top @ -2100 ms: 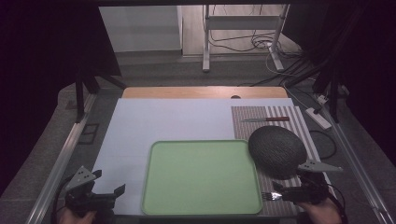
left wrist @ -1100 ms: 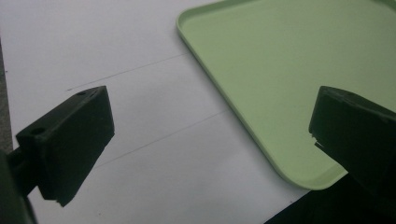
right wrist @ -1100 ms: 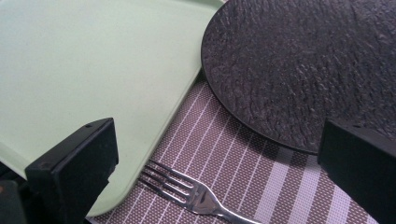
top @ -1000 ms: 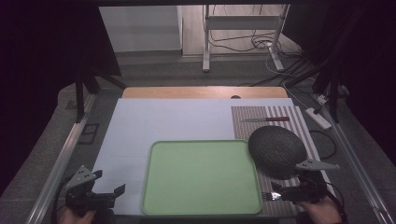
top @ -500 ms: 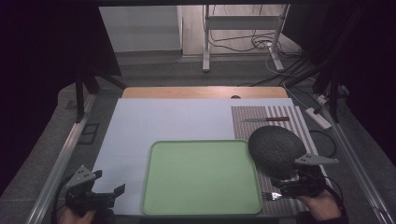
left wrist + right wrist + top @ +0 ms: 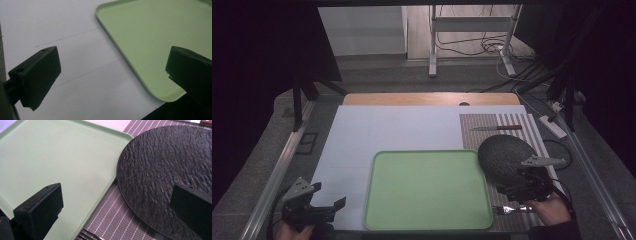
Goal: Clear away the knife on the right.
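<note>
Right claw (image 6: pixel 513 189): held low at the near right of the tabletop (image 6: pixel 377 127), jaws spread wide apart, nothing between them. Positioned at the near edge of the round black rough-textured slate plate (image 6: pixel 504 157), just above it; contact with the plate cannot be told. In the right gripper view, left jaw over the flat pale-green rectangular plastic tray (image 6: pixel 50 167), right jaw over the plate (image 6: pixel 165 170), with the gap between tray and plate lying between them.

Left claw (image 6: pixel 329 206): held at the near left corner of the tabletop, jaws likewise spread wide, empty. In the left gripper view, left jaw above the white sheet (image 6: pixel 75 62) covering the tabletop, right jaw above the near left corner of the tray (image 6: pixel 150 37). No contact with the tray visible.

Plate: resting on the grey-and-white striped woven placemat (image 6: pixel 492 122) at the right of the tabletop, left rim just beside the right edge of the tray (image 6: pixel 427 187), possibly overlapping it slightly.

Tray: lying flat at the near centre, on the white sheet, nothing on it.

Silver metal fork (image 6: pixel 509 209): lying on the placemat near the front edge, just beside the right hand (image 6: pixel 552 210), tines toward the tray.

Wooden-handled knife (image 6: pixel 497 128): lying crosswise on the far part of the placemat, well apart from the plate.
</note>
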### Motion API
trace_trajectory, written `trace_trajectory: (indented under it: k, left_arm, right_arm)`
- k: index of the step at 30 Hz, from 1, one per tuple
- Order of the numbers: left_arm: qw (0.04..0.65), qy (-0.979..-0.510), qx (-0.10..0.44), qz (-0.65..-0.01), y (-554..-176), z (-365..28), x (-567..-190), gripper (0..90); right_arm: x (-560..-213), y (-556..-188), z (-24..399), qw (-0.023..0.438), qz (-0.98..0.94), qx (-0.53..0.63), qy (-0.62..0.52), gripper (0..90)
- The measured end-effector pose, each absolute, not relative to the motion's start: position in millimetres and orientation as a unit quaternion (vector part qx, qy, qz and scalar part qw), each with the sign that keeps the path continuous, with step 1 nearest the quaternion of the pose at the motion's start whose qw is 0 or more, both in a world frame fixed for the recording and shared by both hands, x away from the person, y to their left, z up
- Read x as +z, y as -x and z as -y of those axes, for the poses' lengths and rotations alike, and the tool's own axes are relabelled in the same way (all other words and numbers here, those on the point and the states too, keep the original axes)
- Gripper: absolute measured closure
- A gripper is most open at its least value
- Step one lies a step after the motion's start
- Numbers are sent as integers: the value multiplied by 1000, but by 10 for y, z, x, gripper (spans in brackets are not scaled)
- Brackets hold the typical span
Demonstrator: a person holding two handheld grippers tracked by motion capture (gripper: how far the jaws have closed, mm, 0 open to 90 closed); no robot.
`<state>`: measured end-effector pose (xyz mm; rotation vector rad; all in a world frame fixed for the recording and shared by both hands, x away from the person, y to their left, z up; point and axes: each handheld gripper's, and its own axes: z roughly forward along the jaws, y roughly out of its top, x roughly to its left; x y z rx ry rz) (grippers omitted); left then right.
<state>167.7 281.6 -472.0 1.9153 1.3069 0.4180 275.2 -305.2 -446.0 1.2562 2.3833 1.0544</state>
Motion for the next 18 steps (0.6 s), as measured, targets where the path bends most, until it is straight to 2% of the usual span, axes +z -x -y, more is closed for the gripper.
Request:
trace_trajectory:
  k: [18]
  left_arm:
    - [384, -751, 162, -512, -1679, -2820, -4721, 2]
  right_arm:
    - [-4468, -3036, 3015, 138, -816, 363, -427, 0]
